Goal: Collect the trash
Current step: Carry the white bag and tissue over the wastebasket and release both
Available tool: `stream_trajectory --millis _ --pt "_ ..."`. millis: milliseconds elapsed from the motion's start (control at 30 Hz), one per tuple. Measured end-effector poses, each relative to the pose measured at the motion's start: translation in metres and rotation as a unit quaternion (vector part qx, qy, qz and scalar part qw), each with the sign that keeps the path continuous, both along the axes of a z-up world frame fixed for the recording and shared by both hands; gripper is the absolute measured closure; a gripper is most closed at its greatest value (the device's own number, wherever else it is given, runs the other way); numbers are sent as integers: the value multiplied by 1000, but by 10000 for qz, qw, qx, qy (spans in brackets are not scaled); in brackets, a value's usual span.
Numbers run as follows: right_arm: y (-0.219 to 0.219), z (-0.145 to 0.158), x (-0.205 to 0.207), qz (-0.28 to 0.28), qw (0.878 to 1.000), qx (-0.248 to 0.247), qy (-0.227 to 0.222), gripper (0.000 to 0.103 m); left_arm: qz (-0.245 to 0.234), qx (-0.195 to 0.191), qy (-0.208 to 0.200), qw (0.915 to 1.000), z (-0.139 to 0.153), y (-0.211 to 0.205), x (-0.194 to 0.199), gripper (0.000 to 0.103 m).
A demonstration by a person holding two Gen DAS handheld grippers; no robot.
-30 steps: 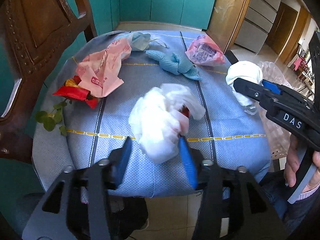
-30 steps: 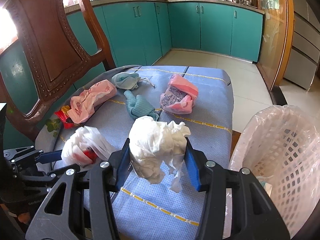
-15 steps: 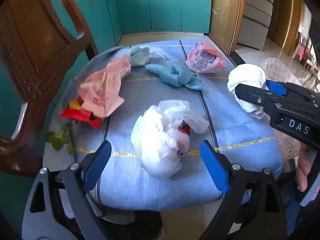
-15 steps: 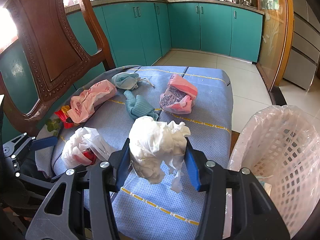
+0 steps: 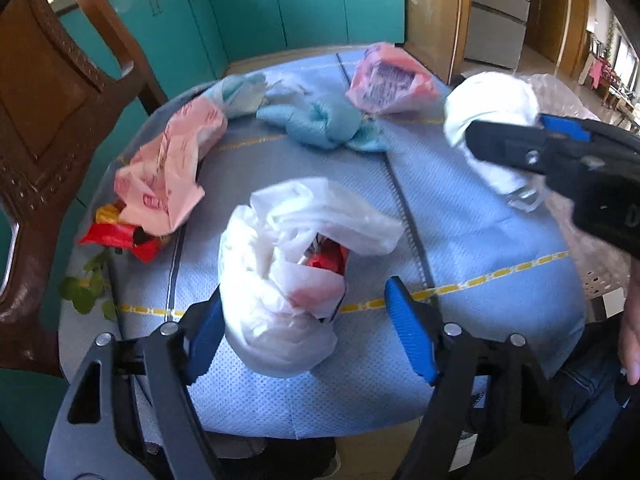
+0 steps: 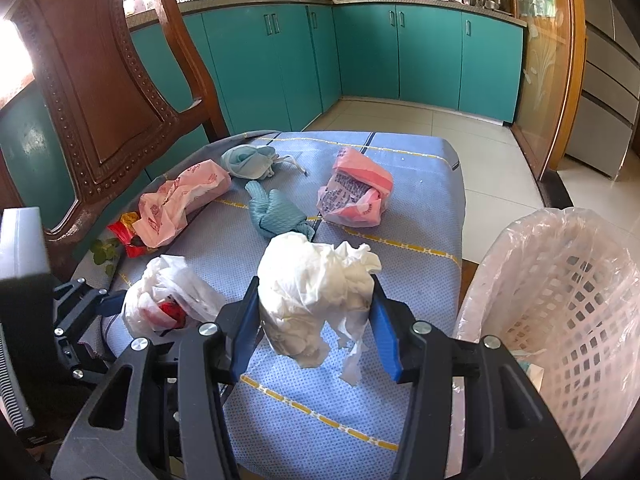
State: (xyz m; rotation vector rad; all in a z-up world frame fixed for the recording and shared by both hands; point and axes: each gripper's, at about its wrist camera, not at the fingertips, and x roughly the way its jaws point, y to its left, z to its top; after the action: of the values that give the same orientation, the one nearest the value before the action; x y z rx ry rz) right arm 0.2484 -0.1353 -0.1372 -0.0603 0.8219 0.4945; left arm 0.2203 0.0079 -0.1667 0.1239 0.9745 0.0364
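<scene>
On the blue cloth [image 5: 480,240], through the left camera, we see our left gripper [image 5: 308,328] closing around a white plastic bag [image 5: 288,264] with something red inside. One blue pad touches the bag, and the other stands apart, so the claw is not squeezing it. A pink bag [image 5: 168,176] lies behind.

Through the right camera, our right gripper [image 6: 316,320] is clenched on a crumpled white paper wad [image 6: 312,284], lifted off the cloth. The lined trash basket [image 6: 568,312] stands just beside it.
</scene>
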Motion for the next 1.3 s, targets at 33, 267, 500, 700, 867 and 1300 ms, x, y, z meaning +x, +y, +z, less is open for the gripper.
stream_trajectory --millis 33,267,500,700,867,1300 --pt "0 0 0 -1 10000 -5 -2 52 11 -9 9 10000 -1 1 0 26" --pt "2 -1 0 6 10000 -44 -17 52 187 -90 28 9998 -6 10 1 50" --pt "3 2 -5 75 9999 -71 -132 52 407 -434 -249 9979 5 23 -6 66" --pt "4 5 -8 114 9997 -46 -218 52 302 -372 -514 9975 22 15 -13 66" --pt "4 5 -7 91 9997 -50 -206 52 338 -389 -456 9976 21 13 -13 66" --pt "-14 25 -18 -38 9975 325 -620 52 434 -361 -548 9969 26 17 -16 66"
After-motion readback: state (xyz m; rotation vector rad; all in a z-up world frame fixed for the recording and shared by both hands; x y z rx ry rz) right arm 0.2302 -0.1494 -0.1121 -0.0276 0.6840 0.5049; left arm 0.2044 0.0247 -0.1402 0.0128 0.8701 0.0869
